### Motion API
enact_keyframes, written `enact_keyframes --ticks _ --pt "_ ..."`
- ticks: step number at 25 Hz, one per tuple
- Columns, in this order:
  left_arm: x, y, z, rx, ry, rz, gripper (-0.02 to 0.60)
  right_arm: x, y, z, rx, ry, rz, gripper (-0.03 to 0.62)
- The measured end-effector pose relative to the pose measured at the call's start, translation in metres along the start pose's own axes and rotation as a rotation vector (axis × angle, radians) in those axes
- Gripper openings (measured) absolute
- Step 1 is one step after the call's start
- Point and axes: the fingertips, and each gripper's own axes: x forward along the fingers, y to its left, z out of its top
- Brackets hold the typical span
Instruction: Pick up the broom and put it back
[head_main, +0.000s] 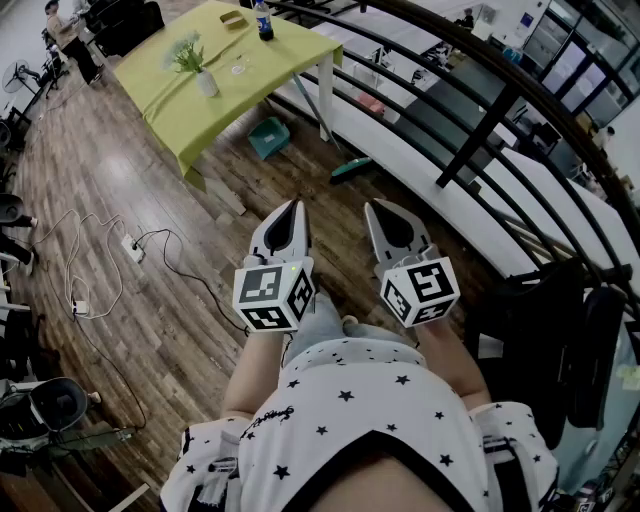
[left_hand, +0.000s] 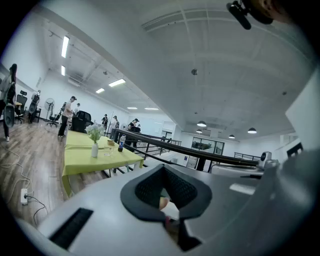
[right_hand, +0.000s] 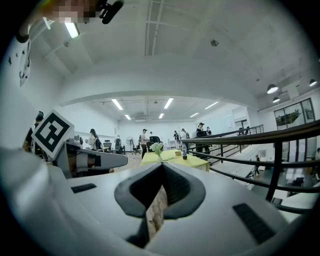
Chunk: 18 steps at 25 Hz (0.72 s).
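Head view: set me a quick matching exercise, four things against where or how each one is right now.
1. vase
2. power strip
3. broom
4. right claw

A. on the floor beside the railing
B. shut, holding nothing
C. on the green table
D. on the floor at the picture's left

Pairs: 1-C, 2-D, 3-A, 4-B
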Motion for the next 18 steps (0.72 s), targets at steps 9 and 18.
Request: enact_keyframes --ticks 9,18 --pt "-0.018 -0.019 -0.011 0.043 0.024 -0.029 0.006 -0.020 0.010 -0.006 0.005 -0.014 0.009 -0.009" --pt "-0.013 -0.021 -0.021 0.008 0.062 -0.034 0.006 -0.013 0.004 -0.011 0.031 -0.011 0.015 -0.008"
